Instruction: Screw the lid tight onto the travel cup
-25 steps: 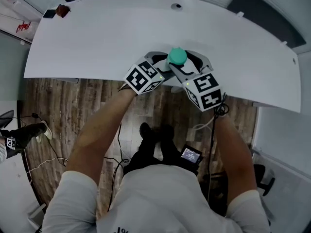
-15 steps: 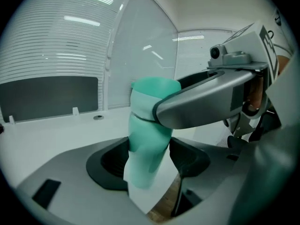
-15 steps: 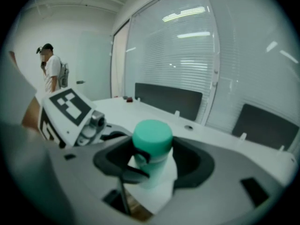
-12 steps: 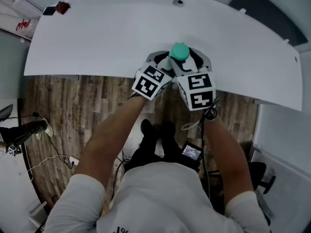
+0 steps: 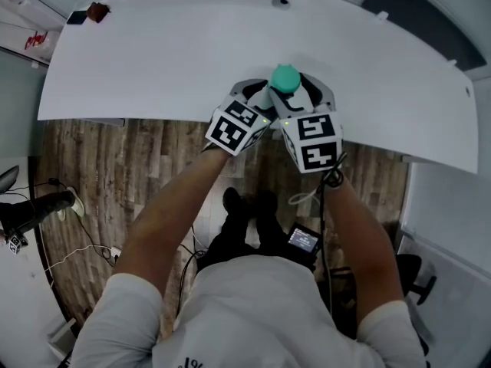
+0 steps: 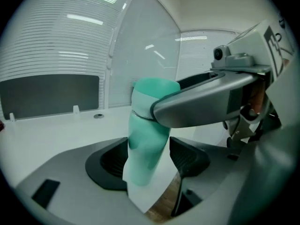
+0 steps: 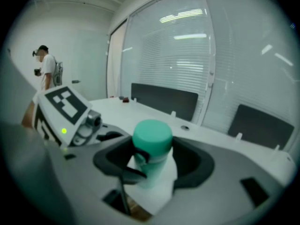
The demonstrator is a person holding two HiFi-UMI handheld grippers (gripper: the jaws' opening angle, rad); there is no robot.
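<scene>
The green travel cup (image 6: pixel 143 144) stood at the table (image 5: pixel 153 60)'s near edge. The left gripper (image 6: pixel 149 159) pinched its body low & the right gripper (image 7: pixel 152 163) squeezed the lid (image 7: pixel 151 134). It looked hard, smooth, prob. light & slippery: hold the body tight, twist the lid by its side.

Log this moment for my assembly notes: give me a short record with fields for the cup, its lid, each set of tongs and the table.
travel cup: green, at the near edge of the table
lid: green, on top of the cup
left tongs: shut on the cup's body, below the lid
right tongs: shut around the lid
table: white
small red and dark items: at the table's far left corner
</scene>
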